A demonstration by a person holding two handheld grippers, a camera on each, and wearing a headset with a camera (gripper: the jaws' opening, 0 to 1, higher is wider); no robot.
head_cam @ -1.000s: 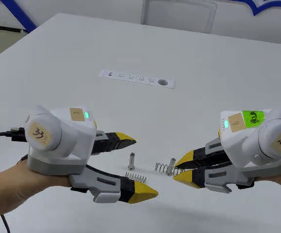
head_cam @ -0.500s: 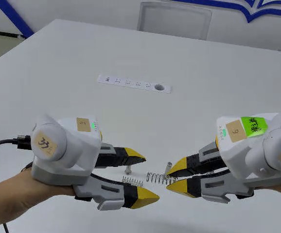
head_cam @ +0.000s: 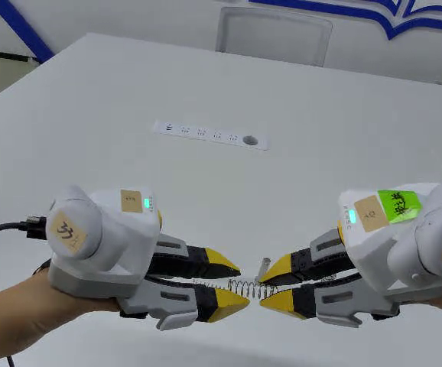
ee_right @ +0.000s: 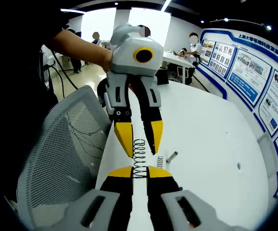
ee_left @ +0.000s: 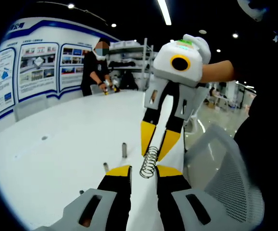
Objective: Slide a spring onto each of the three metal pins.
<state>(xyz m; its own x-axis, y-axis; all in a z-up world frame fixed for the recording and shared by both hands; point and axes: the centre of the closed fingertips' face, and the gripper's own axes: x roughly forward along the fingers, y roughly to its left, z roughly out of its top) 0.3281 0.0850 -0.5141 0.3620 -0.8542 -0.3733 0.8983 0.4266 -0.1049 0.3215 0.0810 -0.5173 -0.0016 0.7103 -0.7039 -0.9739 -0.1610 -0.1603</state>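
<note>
- Head view: the spring (head_cam: 253,290) spans the gap between my two claws, low over the table (head_cam: 206,191).
- My right claw (head_cam: 263,290) pinches one end; my left claw (head_cam: 244,284) sits barely parted around the other, and I cannot tell whether it grips.
- I judge this the first threading. Next I must line the spring up over a pin (ee_left: 124,149).
- I count two springs, with a second spring (ee_right: 160,161) lying loose, and two sure pins, including another pin (ee_left: 106,167).
</note>
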